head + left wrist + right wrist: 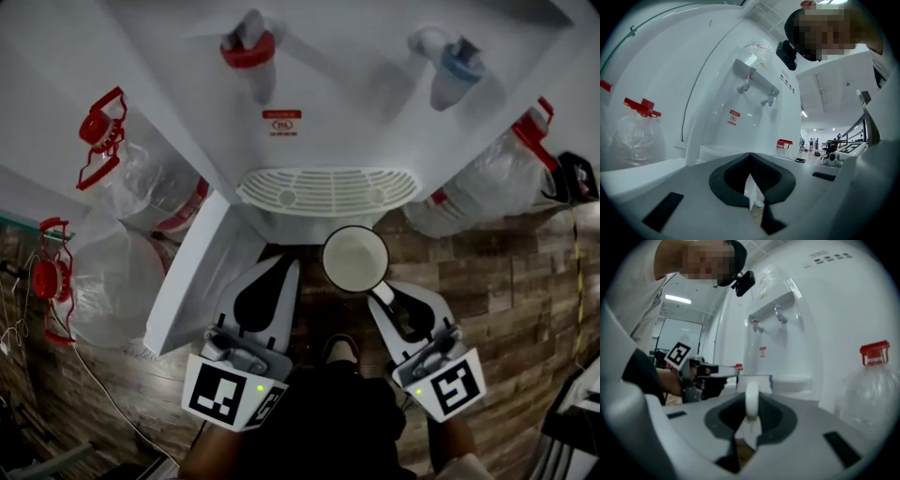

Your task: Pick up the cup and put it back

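A white cup (355, 259) hangs just in front of the water dispenser's white drip grille (326, 190), over the wood-pattern floor. My right gripper (380, 292) is shut on the cup's handle (751, 401), which stands upright between the pads; the cup's body (755, 380) shows beyond them. My left gripper (281, 267) is to the left of the cup, pointing at the dispenser's lower front, jaws together with nothing held. In the left gripper view its jaws (751, 161) meet at the tips, and only a thin slit shows between them.
The white dispenser (309, 75) has a red tap (249, 49) and a blue tap (458, 64) above the grille. Large clear water bottles with red caps stand at the left (112, 272) and right (492, 183). A shoe (340, 350) is between the grippers.
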Motion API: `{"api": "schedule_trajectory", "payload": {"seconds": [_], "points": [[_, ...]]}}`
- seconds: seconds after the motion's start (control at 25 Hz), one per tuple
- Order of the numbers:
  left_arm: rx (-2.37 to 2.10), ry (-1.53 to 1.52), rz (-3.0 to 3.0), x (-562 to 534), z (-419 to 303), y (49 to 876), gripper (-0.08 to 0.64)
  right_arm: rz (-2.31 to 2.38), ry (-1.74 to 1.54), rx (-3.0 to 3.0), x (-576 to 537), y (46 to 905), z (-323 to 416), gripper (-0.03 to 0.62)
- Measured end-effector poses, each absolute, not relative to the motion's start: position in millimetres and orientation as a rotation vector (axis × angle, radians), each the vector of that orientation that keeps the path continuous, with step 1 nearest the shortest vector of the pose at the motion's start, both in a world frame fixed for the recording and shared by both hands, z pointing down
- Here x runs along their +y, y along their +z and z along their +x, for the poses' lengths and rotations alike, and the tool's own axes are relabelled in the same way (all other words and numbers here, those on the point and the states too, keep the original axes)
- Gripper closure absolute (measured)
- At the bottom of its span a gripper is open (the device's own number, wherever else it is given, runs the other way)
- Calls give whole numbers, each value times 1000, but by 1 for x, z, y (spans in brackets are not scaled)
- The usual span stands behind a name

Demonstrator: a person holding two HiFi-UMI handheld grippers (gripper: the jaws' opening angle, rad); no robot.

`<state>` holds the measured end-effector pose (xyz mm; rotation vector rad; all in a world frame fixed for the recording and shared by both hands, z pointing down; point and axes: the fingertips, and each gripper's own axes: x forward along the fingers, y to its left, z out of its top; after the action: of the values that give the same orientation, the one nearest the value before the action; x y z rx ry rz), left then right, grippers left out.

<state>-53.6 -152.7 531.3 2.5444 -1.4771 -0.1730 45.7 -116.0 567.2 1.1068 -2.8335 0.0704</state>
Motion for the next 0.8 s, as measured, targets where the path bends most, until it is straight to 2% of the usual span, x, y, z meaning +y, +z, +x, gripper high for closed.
{"api": "schedule_trajectory", "payload": {"seconds": [0.4,0.8], "points": [[-1495,-190,2504,-164,-68,592,552,1178,136,-2787,-137,652,41,520],[-1481,-205,2489,-153,-68,601,552,1257,218,-2706,-168,720,41,521]]}}
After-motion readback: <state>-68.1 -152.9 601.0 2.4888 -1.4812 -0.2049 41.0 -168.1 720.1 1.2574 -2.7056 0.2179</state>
